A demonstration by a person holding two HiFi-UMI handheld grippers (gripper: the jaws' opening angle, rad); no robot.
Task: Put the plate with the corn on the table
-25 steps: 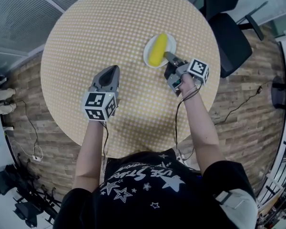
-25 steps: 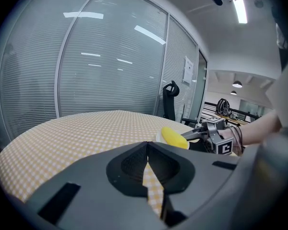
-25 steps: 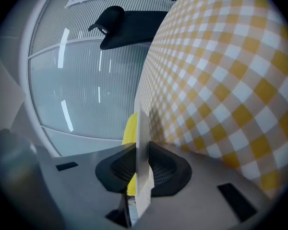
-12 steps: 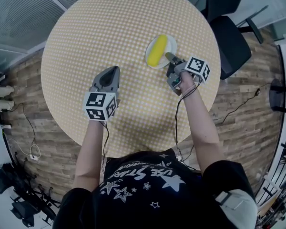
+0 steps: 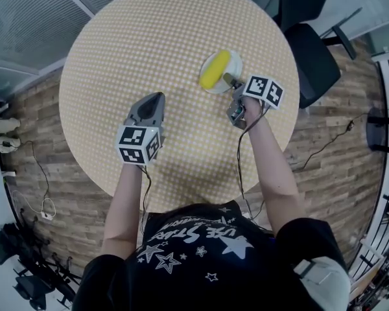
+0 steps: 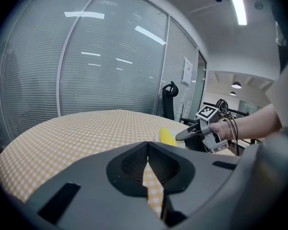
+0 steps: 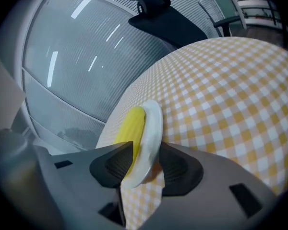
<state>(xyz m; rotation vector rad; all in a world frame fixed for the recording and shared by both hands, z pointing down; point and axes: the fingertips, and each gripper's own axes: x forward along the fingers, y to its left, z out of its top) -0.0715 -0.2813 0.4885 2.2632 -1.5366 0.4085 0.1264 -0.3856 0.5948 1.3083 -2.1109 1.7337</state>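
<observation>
Plate (image 5: 234,63) carrying corn cob (image 5: 215,69) sits on checked surface (image 5: 149,44); right gripper (image 7: 144,162) jaws opening around its rim, presumably releasing; left gripper (image 6: 147,152) closed, empty, idle well apart.

The black shirt (image 5: 201,238) carries white lettering among stars, seemingly including "Star", too warped to read fully.

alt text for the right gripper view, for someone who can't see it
The right gripper is opening its jaws, with the rim of a white plate carrying a yellow corn cob between them, seen edge-on against a table in a yellow checked cloth. A black office chair stands behind.
</observation>
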